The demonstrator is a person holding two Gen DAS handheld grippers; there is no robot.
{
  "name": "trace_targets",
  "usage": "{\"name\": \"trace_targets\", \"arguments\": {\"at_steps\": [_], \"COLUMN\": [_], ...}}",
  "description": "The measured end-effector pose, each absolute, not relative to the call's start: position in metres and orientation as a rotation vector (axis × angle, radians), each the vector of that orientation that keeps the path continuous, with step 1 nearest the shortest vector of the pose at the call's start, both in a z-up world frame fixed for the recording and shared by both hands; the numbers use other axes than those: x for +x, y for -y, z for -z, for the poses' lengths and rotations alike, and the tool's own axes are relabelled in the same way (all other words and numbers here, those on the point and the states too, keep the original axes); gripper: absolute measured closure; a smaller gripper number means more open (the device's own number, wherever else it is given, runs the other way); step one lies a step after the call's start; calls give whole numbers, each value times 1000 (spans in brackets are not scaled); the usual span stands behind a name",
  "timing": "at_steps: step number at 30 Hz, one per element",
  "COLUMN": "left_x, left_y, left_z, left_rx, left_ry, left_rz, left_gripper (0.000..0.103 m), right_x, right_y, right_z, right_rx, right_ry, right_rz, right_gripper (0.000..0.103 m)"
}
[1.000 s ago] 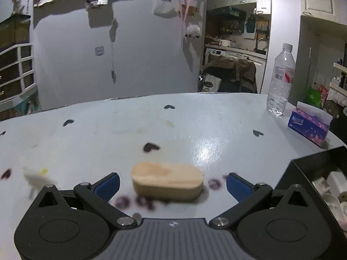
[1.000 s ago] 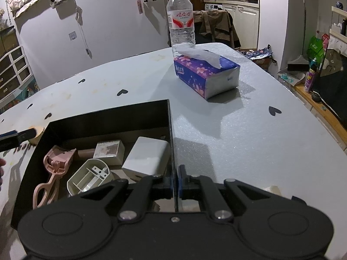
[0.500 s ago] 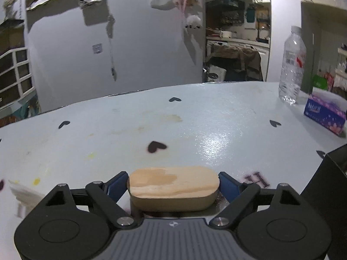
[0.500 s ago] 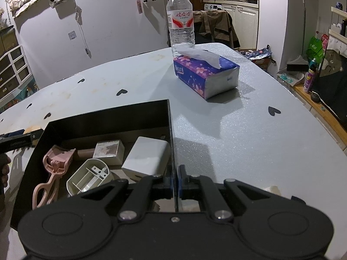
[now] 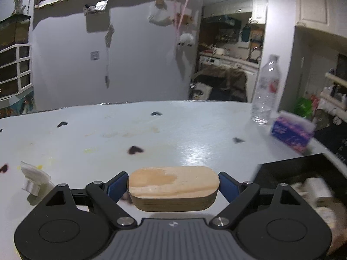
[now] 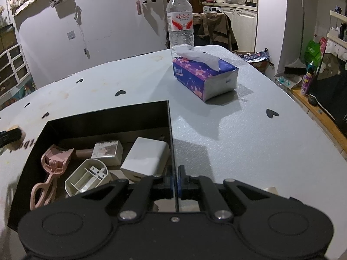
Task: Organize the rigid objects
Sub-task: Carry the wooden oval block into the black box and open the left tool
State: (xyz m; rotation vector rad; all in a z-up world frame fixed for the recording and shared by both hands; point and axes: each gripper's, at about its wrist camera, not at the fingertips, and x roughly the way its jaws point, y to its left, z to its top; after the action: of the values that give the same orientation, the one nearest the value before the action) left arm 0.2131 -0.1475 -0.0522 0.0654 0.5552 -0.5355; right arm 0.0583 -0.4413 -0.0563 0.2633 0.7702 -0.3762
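My left gripper is shut on an oval wooden block; its blue pads press on both ends, and the block hangs just above the table. The open black box lies to its right. In the right wrist view my right gripper is shut on the right wall of the black box. Inside lie a pink eyelash curler, a white divided holder, a small printed box and a white charger. The wooden block shows at the far left edge.
A water bottle and a purple tissue pack stand beyond the box on the pale table with heart marks. A small white plastic piece lies left of my left gripper. The table's right edge drops to a cluttered floor.
My left gripper has shut on the wooden block, which lay loose between its wide jaws, and carried it up off the table and toward the box. The right gripper has not moved.
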Motion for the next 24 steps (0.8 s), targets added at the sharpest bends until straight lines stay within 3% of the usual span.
{"name": "trace_targets", "arguments": {"at_steps": [10,24], "left_x": [161,175], "left_y": [182,288], "left_z": [11,30], "left_rx": [15,-46], "left_ry": [-556,-853], "left_rz": [693,785], "left_gripper": [15,15], "right_x": [45,43], "right_y": [439,437], "right_z": [42,41], "right_rx": [273,250], "right_ry": [-707,-691], "right_rz": [365,368], "right_gripper": [99,99]}}
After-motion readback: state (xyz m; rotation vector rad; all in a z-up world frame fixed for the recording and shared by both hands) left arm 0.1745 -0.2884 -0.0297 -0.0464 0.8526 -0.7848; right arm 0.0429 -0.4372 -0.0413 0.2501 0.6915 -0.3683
